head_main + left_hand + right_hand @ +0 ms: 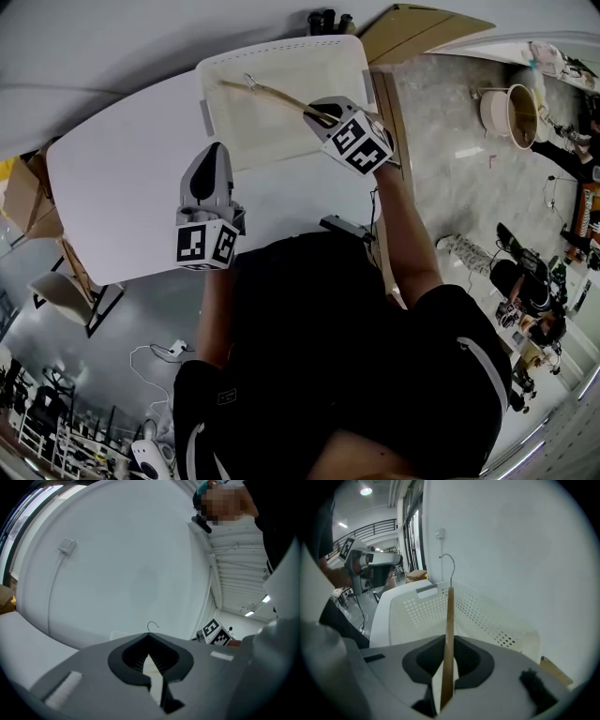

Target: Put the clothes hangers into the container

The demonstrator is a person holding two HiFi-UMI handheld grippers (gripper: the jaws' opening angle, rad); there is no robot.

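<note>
We treat the step in hand as lowering and releasing a hanger. The right gripper (314, 114) is pinched on one end of a wooden clothes hanger (272, 94), and the right gripper view shows the bar standing edge-on between the pads. The bar reaches out over the inside of the white perforated container (211, 103), which sits at the far edge of the white table (122, 178). Its wire hook (250, 81) lies near the container's far left corner. We cannot tell whether the hanger's free end touches the container floor. The left gripper (214, 155) hovers above bare table just beside the container's near wall, its tips drawn together with nothing between them. In our judgement it has no part in this step and is best held where it is, clear of the rim. To finish the step well, we judge that the right gripper should tip the free end down first so the hook passes below the rim. The hanger can then settle flat along the container's length before the jaws are spread. Letting go from height risks a bounce. A wire hook may also catch in the perforated wall or hang on the rim, so we keep it towards the middle. Once the jaws part, we draw the gripper straight back along the bar so that the hanger is not dragged out.
</note>
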